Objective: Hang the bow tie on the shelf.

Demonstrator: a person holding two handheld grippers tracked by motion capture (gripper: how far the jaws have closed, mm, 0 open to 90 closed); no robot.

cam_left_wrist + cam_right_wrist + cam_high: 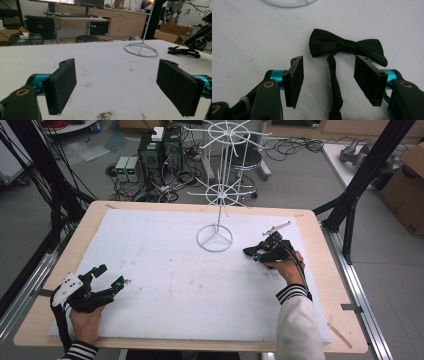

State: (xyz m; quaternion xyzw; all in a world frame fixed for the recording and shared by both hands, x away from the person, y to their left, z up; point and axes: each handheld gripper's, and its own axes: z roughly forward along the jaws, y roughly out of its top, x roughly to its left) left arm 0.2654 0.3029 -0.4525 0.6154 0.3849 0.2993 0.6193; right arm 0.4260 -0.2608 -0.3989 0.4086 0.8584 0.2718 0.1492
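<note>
Right gripper (251,253): jaws part open over the white table sheet (165,270), pads clear of the black bow tie (344,47) lying just ahead of them. Its strap (334,82) runs back down the gap between the jaws, seemingly touching neither.

White wire stand (216,185): ring base (289,3) beyond and left of the tie, near; pole and arms overhead.

Left gripper (102,280): jaws wide, bare sheet ahead; stand well off, ahead-right.

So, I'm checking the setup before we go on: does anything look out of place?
Only the black fabric bow tie, which lies flat on the white table sheet beside the bare white wire display rack, its strap trailing between the right gripper's open jaws.
</note>
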